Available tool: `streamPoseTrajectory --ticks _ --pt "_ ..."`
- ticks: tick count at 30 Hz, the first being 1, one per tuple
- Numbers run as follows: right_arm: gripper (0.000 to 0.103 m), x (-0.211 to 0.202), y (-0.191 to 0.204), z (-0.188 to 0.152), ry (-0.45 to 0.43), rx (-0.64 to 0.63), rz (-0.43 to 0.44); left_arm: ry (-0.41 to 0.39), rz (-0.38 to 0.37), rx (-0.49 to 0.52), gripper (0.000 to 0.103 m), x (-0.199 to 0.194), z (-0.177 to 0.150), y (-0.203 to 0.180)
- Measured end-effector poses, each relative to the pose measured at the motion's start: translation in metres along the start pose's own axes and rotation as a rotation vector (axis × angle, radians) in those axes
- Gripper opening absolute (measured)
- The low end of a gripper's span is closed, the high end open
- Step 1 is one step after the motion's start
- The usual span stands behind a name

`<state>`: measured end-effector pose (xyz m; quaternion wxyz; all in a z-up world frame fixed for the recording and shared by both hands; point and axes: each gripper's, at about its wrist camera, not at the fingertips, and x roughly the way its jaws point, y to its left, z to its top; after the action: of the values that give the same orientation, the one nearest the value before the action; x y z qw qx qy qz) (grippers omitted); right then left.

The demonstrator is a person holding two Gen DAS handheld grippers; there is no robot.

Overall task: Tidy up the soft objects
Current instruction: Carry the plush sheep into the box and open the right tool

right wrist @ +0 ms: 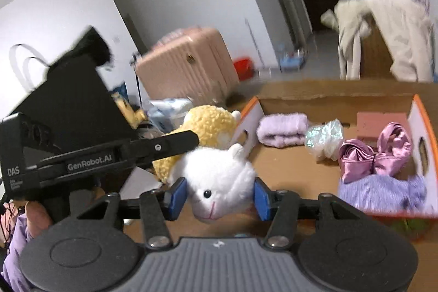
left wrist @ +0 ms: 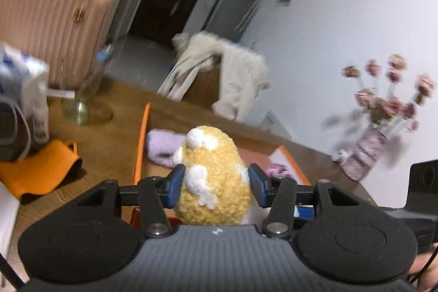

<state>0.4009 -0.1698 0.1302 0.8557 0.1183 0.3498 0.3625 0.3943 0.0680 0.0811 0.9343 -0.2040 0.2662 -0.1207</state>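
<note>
- Left wrist view: blue-padded fingers (left wrist: 175, 188) of left gripper (left wrist: 216, 188) clamped on yellow body of plush sheep (left wrist: 213, 177), held up in front of cardboard box (left wrist: 142, 141).
- Inside box, just behind plush: folded lilac cloth (left wrist: 164, 147).
- Left of box on wooden table (left wrist: 109, 138): orange felt piece (left wrist: 38, 168), clear bottle (left wrist: 82, 97), white bag (left wrist: 24, 89).
- Behind box: chair draped with cream garment (left wrist: 219, 73); far left, pink suitcase (left wrist: 52, 21); right of box, vase of pink flowers (left wrist: 383, 116).
- Right wrist view: right gripper (right wrist: 219, 196) with pads pressed on both sides of plush's white head, face turned toward camera, yellow body stretching back left of box (right wrist: 328, 100).
- Left gripper (right wrist: 175, 141) in from left, gripping that body.
- In box: lilac cloth (right wrist: 282, 127), crinkled iridescent wrap (right wrist: 325, 138), pink satin bow (right wrist: 377, 152), lavender knit (right wrist: 383, 190).
</note>
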Motion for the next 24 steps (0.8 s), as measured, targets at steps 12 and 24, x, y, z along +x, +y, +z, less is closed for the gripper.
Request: streamPoseTrajectory --ticks 12,24 --pt "0.053 0.093 -0.046 0.011 0.159 0.049 -0.056 0.118 0.150 0.079 0.061 0.077 0.004 0.022" --pt "0.067 0.027 -0.022 0.010 0.068 -0.093 -0.165 0.015 0.169 0.226 0.074 0.022 -0.004 -0.014"
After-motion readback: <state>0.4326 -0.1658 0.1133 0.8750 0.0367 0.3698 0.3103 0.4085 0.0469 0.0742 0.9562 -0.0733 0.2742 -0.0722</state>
